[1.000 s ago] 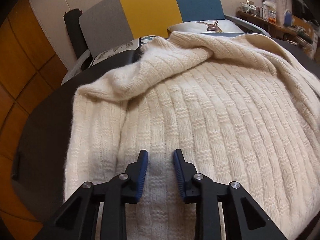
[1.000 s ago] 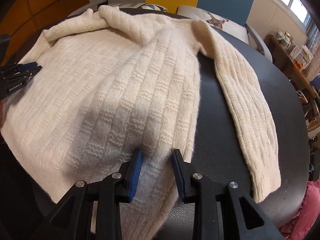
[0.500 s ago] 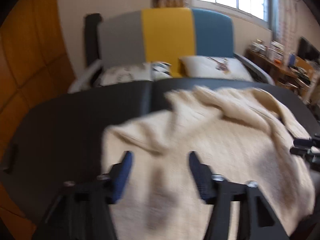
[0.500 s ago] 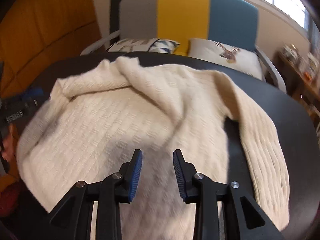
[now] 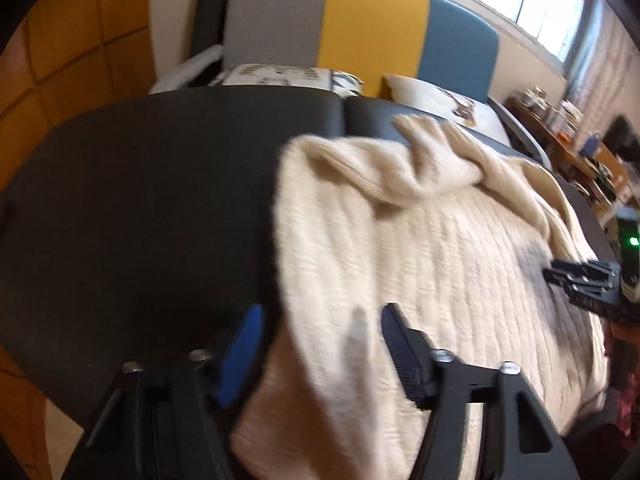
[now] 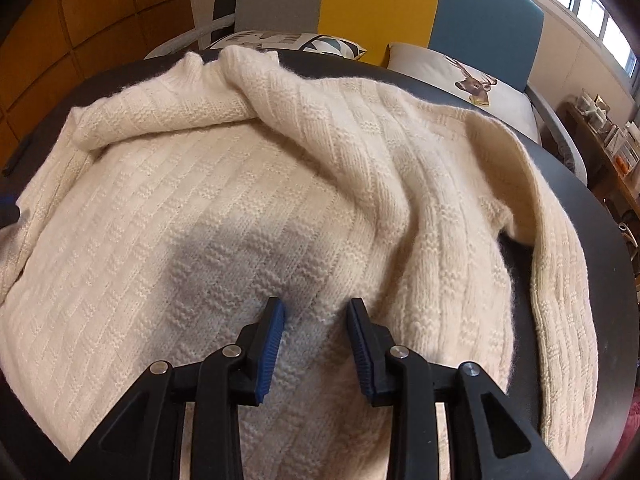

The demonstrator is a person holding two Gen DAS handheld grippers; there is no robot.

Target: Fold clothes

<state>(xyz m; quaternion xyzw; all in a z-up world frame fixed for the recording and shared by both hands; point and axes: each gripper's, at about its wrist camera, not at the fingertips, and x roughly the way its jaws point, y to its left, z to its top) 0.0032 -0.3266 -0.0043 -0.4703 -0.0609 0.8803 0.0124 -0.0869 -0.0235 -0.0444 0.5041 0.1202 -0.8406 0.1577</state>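
Cream wool fills most of what I see. From the left wrist view, the sweater (image 5: pixel 420 248) lies on the dark table (image 5: pixel 140 208), its left edge running up between my left gripper (image 5: pixel 320 344) fingers. A fold of the hem rises between them, and the jaws have just been closing around it; the blue pad of the left finger (image 5: pixel 240 356) stands just clear of the knit, and the picture is too blurred to tell if the right one touches. The gripper tilts steeply down. At the right edge of this view the right gripper (image 5: pixel 580 284) shows side-on above the knit.

From the right wrist view, the sweater (image 6: pixel 200 208) spreads wide across the round table (image 6: pixel 592 240), ribbed in blocks of basket-weave stitch, soft and fuzzy. One sleeve (image 6: pixel 560 280) trails down the right side; the other sleeve (image 6: pixel 168 108) is folded across the top. My right gripper (image 6: pixel 316 332) points steeply down at the body of the sweater, fingers partly apart, with a raised ridge of knit between the blue pads; I cannot tell whether they pinch it.

Behind the table stands a sofa (image 6: pixel 380 4) in grey, yellow and blue panels, with cushions (image 6: pixel 460 76).
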